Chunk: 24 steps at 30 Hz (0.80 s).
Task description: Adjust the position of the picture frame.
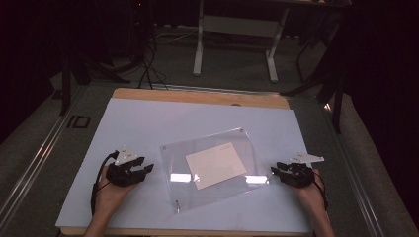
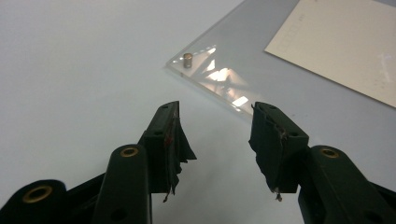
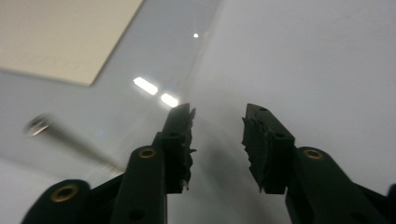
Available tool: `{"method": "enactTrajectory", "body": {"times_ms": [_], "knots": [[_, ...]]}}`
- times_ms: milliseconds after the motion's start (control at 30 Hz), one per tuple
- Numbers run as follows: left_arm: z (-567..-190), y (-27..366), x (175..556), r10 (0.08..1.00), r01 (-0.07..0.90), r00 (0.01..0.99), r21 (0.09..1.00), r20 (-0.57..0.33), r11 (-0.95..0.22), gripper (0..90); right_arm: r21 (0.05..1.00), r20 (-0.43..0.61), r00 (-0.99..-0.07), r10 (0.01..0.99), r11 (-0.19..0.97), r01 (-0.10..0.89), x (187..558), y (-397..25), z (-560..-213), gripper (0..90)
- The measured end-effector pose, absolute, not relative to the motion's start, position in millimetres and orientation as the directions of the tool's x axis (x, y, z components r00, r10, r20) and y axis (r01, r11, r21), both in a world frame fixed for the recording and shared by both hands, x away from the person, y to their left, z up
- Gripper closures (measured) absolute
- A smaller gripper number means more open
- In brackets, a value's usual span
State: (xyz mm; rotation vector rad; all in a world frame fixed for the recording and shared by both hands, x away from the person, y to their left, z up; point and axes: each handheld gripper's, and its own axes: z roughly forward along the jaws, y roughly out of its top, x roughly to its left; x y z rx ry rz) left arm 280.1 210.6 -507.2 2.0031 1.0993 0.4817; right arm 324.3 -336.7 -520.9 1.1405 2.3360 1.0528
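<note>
- A clear rectangular acrylic sheet (image 1: 212,168) lies flat on the pale blue table (image 1: 148,123), a cream paper card (image 1: 216,165) under it.
- Left gripper (image 1: 141,170): jaws apart, empty, just beside the sheet's left edge.
- Right gripper (image 1: 276,171): jaws apart, empty, at the sheet's right edge.

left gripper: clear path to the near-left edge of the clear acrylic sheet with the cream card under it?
Probably yes. The left gripper sits open on the pale blue table mat, its jaws aimed at the clear acrylic sheet's edge, beside a small metal corner post. Nothing lies between.
</note>
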Motion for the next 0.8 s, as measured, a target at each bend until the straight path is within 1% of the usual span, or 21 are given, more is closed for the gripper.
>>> {"method": "enactTrajectory", "body": {"times_ms": [67, 167, 267, 400, 500, 700, 800], "knots": [[-506.9, 208.4, 279.1, 0.825, 0.529, 0.564, 0.784, -0.04, -0.324, 52.8, 0.739, 0.016, -0.629, 0.777, 0.414, 0.531, 321.1, -336.4, -520.8, 65.3], [-505.6, 203.4, 274.5, 0.802, 0.514, 0.596, 0.784, -0.035, -0.347, 52.8, 0.735, 0.017, -0.663, 0.749, 0.44, 0.515, 309.6, -337.7, -520.0, 69.8], [-505.7, 201.3, 271.4, 0.79, 0.501, 0.613, 0.786, -0.025, -0.364, 52.8, 0.736, 0.018, -0.688, 0.726, 0.456, 0.5, 302.3, -339.1, -519.7, 71.3], [-506.3, 201.6, 270.0, 0.787, 0.502, 0.616, 0.782, -0.024, -0.369, 52.8, 0.736, 0.017, -0.72, 0.694, 0.479, 0.479, 295.9, -338.6, -520.0, 71.6], [-505.0, 200.9, 267.0, 0.779, 0.5, 0.626, 0.785, -0.035, -0.367, 52.9, 0.746, 0.021, -0.758, 0.652, 0.494, 0.446, 290.7, -334.4, -519.0, 71.5], [-505.0, 194.5, 256.2, 0.741, 0.47, 0.672, 0.783, -0.018, -0.407, 52.8, 0.772, 0.019, -0.768, 0.64, 0.478, 0.418, 296.2, -323.0, -513.9, 75.5], [-506.5, 194.4, 256.7, 0.737, 0.475, 0.675, 0.781, -0.028, -0.405, 52.8, 0.772, 0.004, -0.767, 0.642, 0.485, 0.41, 299.4, -315.3, -514.2, 80.2]]}}
